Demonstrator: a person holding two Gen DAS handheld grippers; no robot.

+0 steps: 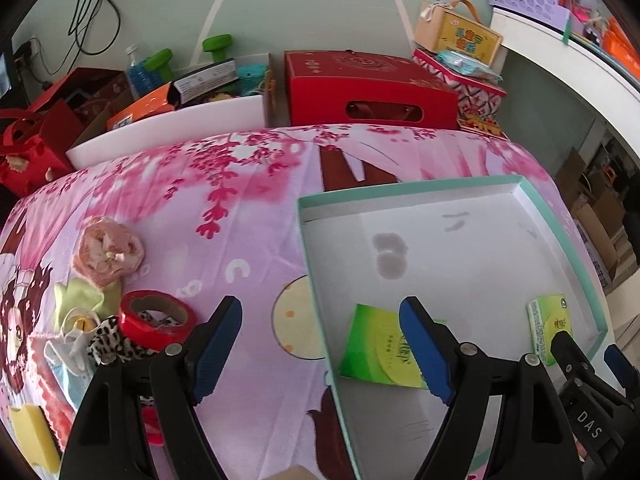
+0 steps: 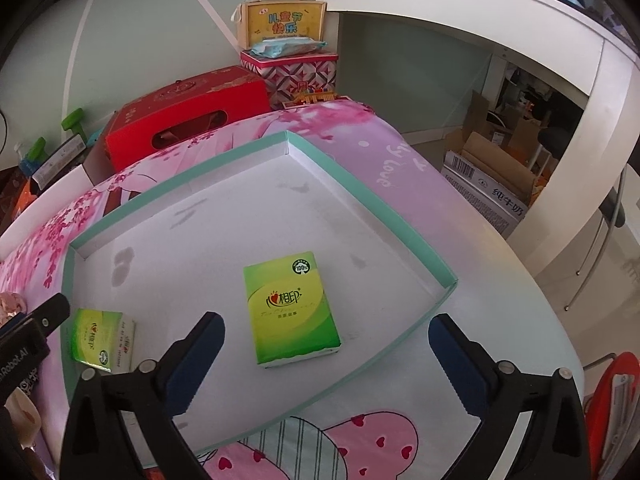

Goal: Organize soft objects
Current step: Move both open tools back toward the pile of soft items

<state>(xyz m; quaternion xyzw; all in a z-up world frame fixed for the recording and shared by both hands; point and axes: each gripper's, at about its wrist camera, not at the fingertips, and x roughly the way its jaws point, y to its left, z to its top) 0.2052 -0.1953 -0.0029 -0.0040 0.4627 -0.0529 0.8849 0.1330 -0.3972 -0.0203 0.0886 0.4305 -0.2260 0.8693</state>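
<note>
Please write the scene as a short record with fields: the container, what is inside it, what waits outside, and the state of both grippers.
container: shallow white cardboard tray with mint-green rim
inside: two green tissue packets, one central, one near the tray's left wall
outside, left on cloth: pink fabric scrunchie, red tape roll
left gripper: open, empty
right gripper: open, empty

Tray (image 2: 256, 148) floor mostly free; two tissue packs (image 2: 290, 308) (image 2: 100, 338) obstruct.
</note>
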